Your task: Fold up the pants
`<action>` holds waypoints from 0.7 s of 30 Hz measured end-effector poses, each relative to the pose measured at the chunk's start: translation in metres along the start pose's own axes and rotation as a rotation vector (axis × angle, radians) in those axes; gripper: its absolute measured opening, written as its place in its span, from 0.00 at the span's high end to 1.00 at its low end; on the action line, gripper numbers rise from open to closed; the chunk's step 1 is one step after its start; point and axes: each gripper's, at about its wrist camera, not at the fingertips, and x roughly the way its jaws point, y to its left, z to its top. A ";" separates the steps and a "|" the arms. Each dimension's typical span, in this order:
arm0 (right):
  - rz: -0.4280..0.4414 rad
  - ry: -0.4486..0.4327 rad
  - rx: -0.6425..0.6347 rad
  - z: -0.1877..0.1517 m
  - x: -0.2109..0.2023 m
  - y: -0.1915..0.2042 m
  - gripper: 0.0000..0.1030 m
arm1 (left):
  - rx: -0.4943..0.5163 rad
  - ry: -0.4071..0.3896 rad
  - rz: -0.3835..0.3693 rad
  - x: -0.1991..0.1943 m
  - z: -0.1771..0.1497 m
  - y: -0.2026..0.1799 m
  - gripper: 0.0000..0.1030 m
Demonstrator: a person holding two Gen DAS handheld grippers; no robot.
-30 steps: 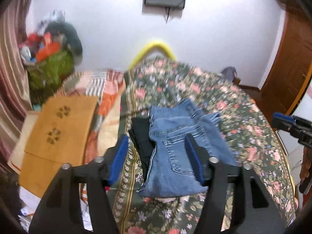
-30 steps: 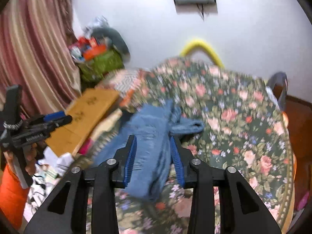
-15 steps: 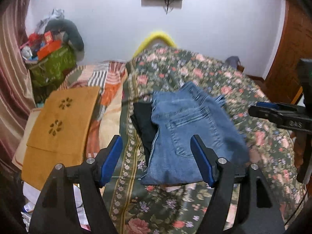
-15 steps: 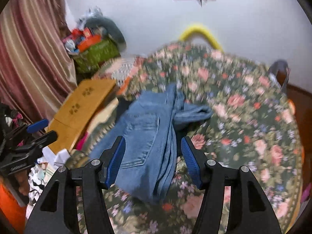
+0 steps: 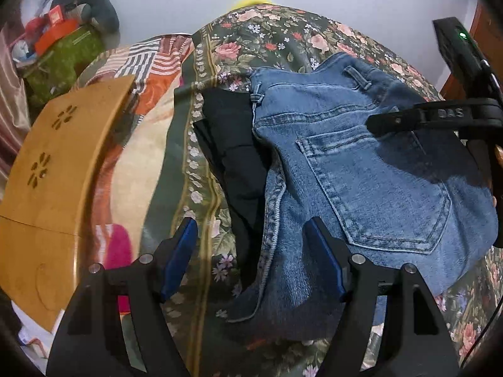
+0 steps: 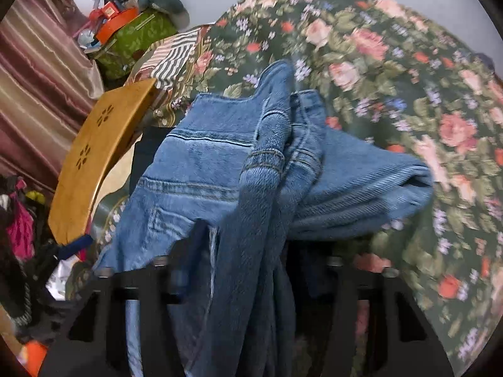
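Note:
Blue jeans (image 5: pixel 361 169) lie bunched on a floral bedspread (image 5: pixel 283 37), back pocket up, over a black garment (image 5: pixel 239 144). My left gripper (image 5: pixel 251 257) is open, its blue pads straddling the near left edge of the jeans. My right gripper shows in the left wrist view (image 5: pixel 440 116) reaching over the jeans from the right. In the right wrist view the jeans (image 6: pixel 220 172) cover my right gripper (image 6: pixel 248 251), its fingers wide apart under and around the denim; the pads are hidden.
A wooden board (image 5: pixel 63 157) with flower cut-outs lies left of the bed over striped bedding (image 5: pixel 151 62). A green bag (image 5: pixel 59 56) with clutter stands at the back left by a curtain (image 6: pixel 37 94). White wall behind.
Both grippers have moved down and forward onto the jeans. The right gripper has opened wider and pushed into the denim, which now covers its pads.

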 end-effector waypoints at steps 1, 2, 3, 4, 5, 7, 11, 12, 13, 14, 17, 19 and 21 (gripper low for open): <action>-0.018 0.000 -0.013 0.001 0.001 0.003 0.67 | -0.007 -0.003 -0.006 0.001 -0.001 0.001 0.30; -0.028 -0.011 -0.028 0.001 -0.002 0.007 0.70 | -0.017 -0.005 -0.012 0.000 -0.001 0.003 0.30; -0.037 -0.027 -0.049 0.000 -0.007 0.013 0.72 | -0.033 -0.001 -0.024 0.000 -0.002 0.005 0.30; -0.046 -0.042 -0.065 -0.001 -0.011 0.017 0.73 | -0.044 0.005 -0.029 0.000 -0.001 0.006 0.30; -0.052 -0.064 -0.088 -0.003 -0.017 0.024 0.75 | -0.053 0.008 -0.030 -0.001 -0.002 0.008 0.31; -0.032 -0.113 -0.129 -0.002 -0.030 0.037 0.76 | -0.051 0.002 -0.011 -0.008 -0.004 0.008 0.31; 0.063 -0.188 -0.219 -0.004 -0.066 0.074 0.77 | 0.002 -0.047 0.071 -0.031 -0.011 0.000 0.31; 0.078 -0.210 -0.261 -0.006 -0.076 0.085 0.77 | 0.017 -0.063 0.091 -0.038 -0.012 -0.002 0.31; 0.098 -0.231 -0.289 -0.008 -0.082 0.095 0.77 | 0.032 -0.087 0.115 -0.046 -0.013 -0.003 0.31; 0.136 -0.256 -0.310 -0.010 -0.091 0.100 0.77 | 0.038 -0.104 0.129 -0.053 -0.013 -0.004 0.31; 0.266 -0.289 -0.315 -0.006 -0.104 0.107 0.77 | 0.013 -0.136 0.142 -0.071 -0.011 0.000 0.31; 0.314 -0.293 -0.299 -0.001 -0.105 0.104 0.78 | -0.014 -0.157 0.139 -0.079 -0.009 0.003 0.31; 0.338 -0.276 -0.253 0.001 -0.093 0.091 0.78 | -0.021 -0.161 0.151 -0.079 -0.006 0.004 0.31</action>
